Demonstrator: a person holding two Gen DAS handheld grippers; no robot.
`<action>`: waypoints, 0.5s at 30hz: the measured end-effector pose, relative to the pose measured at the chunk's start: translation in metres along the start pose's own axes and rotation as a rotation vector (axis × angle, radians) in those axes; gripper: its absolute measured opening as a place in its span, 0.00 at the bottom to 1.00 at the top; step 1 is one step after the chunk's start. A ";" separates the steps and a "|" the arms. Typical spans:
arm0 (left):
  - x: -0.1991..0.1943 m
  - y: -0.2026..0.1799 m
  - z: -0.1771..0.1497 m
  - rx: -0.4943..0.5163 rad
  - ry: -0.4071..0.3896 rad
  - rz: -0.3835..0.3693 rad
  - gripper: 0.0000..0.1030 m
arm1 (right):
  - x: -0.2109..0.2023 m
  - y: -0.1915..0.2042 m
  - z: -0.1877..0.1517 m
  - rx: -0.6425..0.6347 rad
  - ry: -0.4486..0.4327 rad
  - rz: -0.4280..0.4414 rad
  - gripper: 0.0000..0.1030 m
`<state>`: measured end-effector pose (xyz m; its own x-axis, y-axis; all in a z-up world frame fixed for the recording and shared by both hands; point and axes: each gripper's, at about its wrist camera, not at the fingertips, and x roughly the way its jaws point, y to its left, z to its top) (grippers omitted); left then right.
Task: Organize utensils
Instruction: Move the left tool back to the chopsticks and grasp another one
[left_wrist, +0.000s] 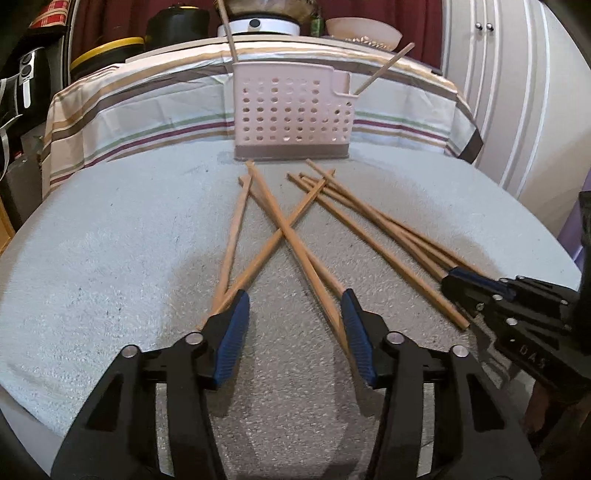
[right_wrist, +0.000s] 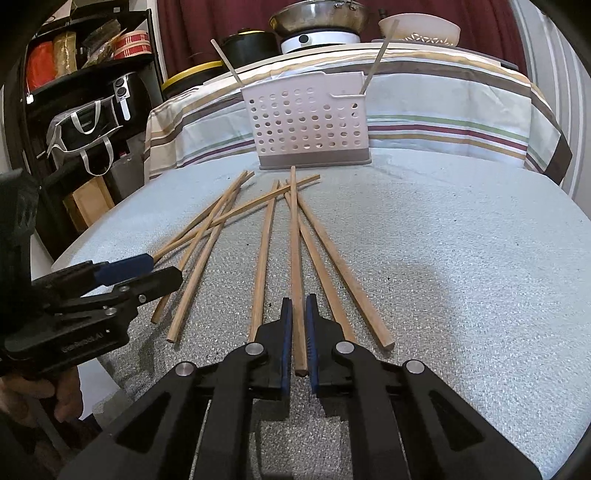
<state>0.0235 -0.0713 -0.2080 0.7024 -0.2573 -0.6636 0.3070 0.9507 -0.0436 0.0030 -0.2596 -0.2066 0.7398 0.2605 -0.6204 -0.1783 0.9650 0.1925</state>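
Several wooden chopsticks (left_wrist: 280, 229) lie crossed on the grey-blue mat in front of a pink perforated utensil holder (left_wrist: 291, 110) (right_wrist: 310, 122). One stick (left_wrist: 384, 70) leans in the holder's small right compartment and another (left_wrist: 229, 37) stands at its left end. My right gripper (right_wrist: 299, 301) is shut on the near end of one chopstick (right_wrist: 293, 240), which points straight at the holder. In the left wrist view the right gripper (left_wrist: 452, 275) sits low at the right over the stick ends. My left gripper (left_wrist: 294, 297) (right_wrist: 162, 267) is open above the near ends of the crossed sticks, its pads touching none.
A striped cloth (left_wrist: 147, 122) covers the raised surface behind the holder, with a white bowl (left_wrist: 364, 31) and a cooker (left_wrist: 258, 26) on it. A dark shelf with bags (right_wrist: 85, 110) stands at the left, a white cabinet (left_wrist: 487, 74) at the right. The mat's rounded edge (left_wrist: 22, 236) drops off at the left.
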 end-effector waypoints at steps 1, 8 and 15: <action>0.000 0.003 0.000 -0.007 0.002 0.008 0.48 | 0.000 0.000 0.000 0.000 0.000 0.001 0.08; -0.003 0.002 -0.004 -0.012 0.008 0.009 0.47 | -0.001 0.000 0.000 0.002 0.000 0.002 0.08; -0.005 0.000 -0.007 -0.005 -0.010 0.003 0.42 | -0.001 0.000 -0.001 0.003 -0.001 0.002 0.08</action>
<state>0.0155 -0.0687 -0.2095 0.7099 -0.2556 -0.6563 0.3012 0.9525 -0.0452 0.0016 -0.2600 -0.2062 0.7399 0.2627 -0.6193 -0.1780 0.9642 0.1963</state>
